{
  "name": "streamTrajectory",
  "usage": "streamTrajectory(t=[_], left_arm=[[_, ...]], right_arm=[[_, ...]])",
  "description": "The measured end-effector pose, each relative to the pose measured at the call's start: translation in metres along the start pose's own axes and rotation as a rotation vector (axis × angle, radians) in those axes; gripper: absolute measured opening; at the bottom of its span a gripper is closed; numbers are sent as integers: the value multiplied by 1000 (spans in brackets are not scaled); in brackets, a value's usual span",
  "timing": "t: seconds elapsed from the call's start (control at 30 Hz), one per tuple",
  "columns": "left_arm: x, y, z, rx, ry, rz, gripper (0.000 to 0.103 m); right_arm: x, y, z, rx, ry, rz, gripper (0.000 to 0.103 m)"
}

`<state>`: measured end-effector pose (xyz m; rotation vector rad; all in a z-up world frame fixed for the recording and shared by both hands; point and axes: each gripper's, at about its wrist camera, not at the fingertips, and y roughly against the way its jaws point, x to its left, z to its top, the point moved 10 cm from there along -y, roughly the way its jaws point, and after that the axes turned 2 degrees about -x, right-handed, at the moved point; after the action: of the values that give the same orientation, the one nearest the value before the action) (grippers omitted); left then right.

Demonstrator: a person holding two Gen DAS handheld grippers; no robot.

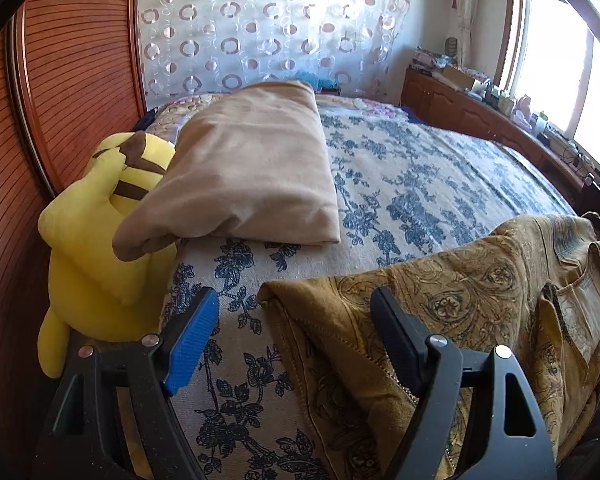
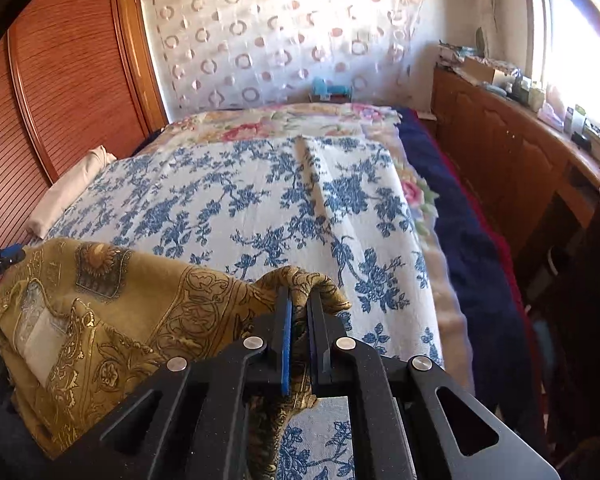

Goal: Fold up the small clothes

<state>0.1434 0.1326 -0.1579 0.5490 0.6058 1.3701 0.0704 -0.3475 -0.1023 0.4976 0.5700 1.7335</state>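
My right gripper (image 2: 300,300) is clamped tight on a bunched corner of the mustard patterned garment (image 2: 112,312), cloth squeezed between both fingers. My left gripper (image 1: 296,304) gapes wide over the garment's other corner: one finger (image 1: 396,328) sits on the fabric, the blue-padded one (image 1: 192,340) over the floral bedspread (image 1: 400,184), just beside the hem.
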Motion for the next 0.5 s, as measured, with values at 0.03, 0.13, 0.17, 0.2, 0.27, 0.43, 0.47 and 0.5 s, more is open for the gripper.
streamTrajectory(t=[0.03, 0.13, 0.17, 0.2, 0.27, 0.43, 0.47, 0.5], left_arm=[[0, -1, -1, 8, -1, 2, 79], [1, -4, -2, 24, -6, 9, 79], [1, -6, -2, 32, -7, 11, 79], [1, -7, -3, 41, -9, 14, 79], [1, -9, -4, 52, -11, 19, 79], [1, -9, -5, 56, -22, 29, 79], [1, -9, -5, 56, -21, 28, 79], [1, -9, -5, 56, -22, 30, 79]], right_arm=[[2, -3, 3, 1, -4, 0, 6], [4, -2, 13, -7, -4, 10, 20], [0, 2, 16, -9, 1, 0, 36], [-4, 11, 18, -14, 3, -8, 52], [-7, 13, 21, -32, -1, -6, 63], [-9, -6, 19, -3, 4, 17, 67], [-6, -9, 17, 7, 5, 36, 67], [-3, -13, 15, 18, 3, 62, 67]])
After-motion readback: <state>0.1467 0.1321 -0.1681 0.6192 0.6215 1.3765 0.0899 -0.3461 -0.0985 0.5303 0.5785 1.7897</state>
